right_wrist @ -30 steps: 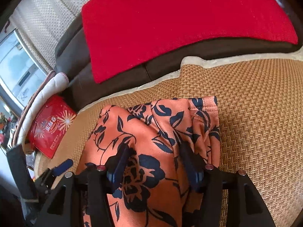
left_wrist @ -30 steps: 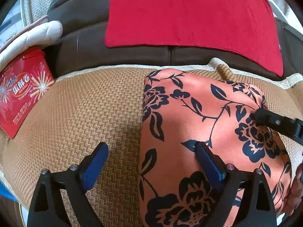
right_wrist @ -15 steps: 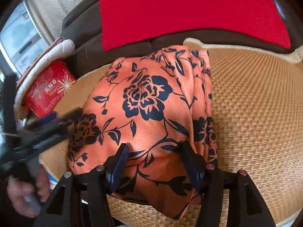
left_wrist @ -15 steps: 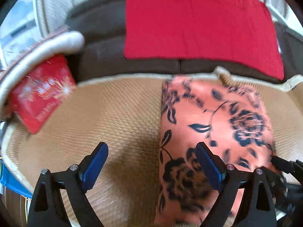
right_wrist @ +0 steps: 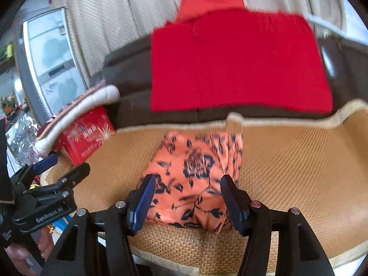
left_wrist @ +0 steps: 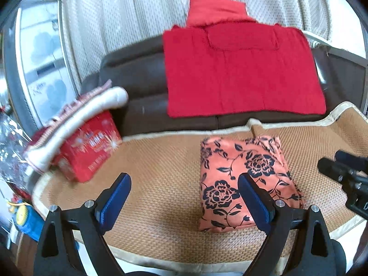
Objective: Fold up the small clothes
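Observation:
A folded orange garment with dark blue flowers (left_wrist: pixel 243 179) lies as a compact rectangle on the woven seat mat (left_wrist: pixel 161 174). My left gripper (left_wrist: pixel 184 193) hovers above and in front of the mat, open, with nothing between its blue pads; the garment lies beyond its right finger. My right gripper (right_wrist: pixel 188 197) is also open and held clear above the garment (right_wrist: pixel 195 172), which shows between its fingers but is not touched. In each view the other gripper appears at the side: the right gripper (left_wrist: pixel 340 174) and the left gripper (right_wrist: pixel 48 184).
A red cloth (left_wrist: pixel 241 69) hangs over the dark brown sofa back (left_wrist: pixel 138 80). A red printed box (left_wrist: pixel 92 151) and a white padded roll (left_wrist: pixel 80 119) sit at the mat's left end. A pale curtain hangs behind. The mat's front edge (right_wrist: pixel 184 262) is close below the fingers.
Both grippers have drawn back and risen away from the folded garment, which now looks smaller and farther off. Both stay open with nothing held.

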A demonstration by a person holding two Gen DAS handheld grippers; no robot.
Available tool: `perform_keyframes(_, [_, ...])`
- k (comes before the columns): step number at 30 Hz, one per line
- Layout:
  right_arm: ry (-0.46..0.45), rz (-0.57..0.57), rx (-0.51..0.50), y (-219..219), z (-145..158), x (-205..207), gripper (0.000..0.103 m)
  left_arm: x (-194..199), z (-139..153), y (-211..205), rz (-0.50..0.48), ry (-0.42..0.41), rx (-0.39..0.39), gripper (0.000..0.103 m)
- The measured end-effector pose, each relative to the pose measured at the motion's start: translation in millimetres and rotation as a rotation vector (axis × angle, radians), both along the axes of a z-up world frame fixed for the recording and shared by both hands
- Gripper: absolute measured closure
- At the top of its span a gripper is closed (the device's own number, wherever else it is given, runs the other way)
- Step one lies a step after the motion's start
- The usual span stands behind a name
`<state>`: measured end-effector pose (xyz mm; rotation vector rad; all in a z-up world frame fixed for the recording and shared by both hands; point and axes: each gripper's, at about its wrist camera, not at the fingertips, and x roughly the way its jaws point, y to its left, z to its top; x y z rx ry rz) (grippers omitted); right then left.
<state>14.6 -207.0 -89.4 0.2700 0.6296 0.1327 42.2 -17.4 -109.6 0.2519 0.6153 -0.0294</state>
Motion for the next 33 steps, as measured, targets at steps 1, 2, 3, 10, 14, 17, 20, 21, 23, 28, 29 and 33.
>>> perform_keyframes(1, [-0.024,-0.01,-0.014,1,11,-8,0.039,-8,9,0,0.003,-0.021,0.011,0.009])
perform_keyframes(2, [-0.038,-0.017,-0.019,2,18,-13,0.036,-13,13,-1,0.004,-0.029,0.014,0.009])
perform_keyframes(3, [-0.051,-0.027,-0.018,2,27,-19,0.035,-18,19,0,0.008,-0.039,0.015,0.009])
perform_keyframes(10, [-0.11,-0.086,-0.013,-1,66,-57,0.032,-55,59,6,0.04,-0.104,0.005,0.009])
perform_keyframes(14, [-0.145,-0.114,-0.014,-3,82,-76,0.028,-76,81,8,0.044,-0.149,-0.019,0.009])
perform_keyframes(17, [-0.165,-0.118,-0.035,2,91,-87,0.024,-89,97,13,0.039,-0.189,-0.039,0.008])
perform_keyframes(20, [-0.179,-0.105,-0.048,10,100,-96,0.023,-100,111,18,0.046,-0.212,-0.05,0.008])
perform_keyframes(21, [-0.18,-0.097,-0.045,12,101,-97,0.023,-103,115,19,0.047,-0.219,-0.054,0.008])
perform_keyframes(23, [-0.19,-0.079,-0.038,17,105,-101,0.023,-110,125,25,0.051,-0.24,-0.067,0.008])
perform_keyframes(28, [-0.231,-0.045,-0.063,35,114,-111,0.02,-121,145,39,0.074,-0.27,-0.093,0.008])
perform_keyframes(29, [-0.24,-0.038,-0.066,39,117,-113,0.02,-123,147,41,0.076,-0.275,-0.095,0.008])
perform_keyframes(33, [-0.262,-0.025,-0.073,47,123,-120,0.02,-130,157,48,0.1,-0.299,-0.092,0.008])
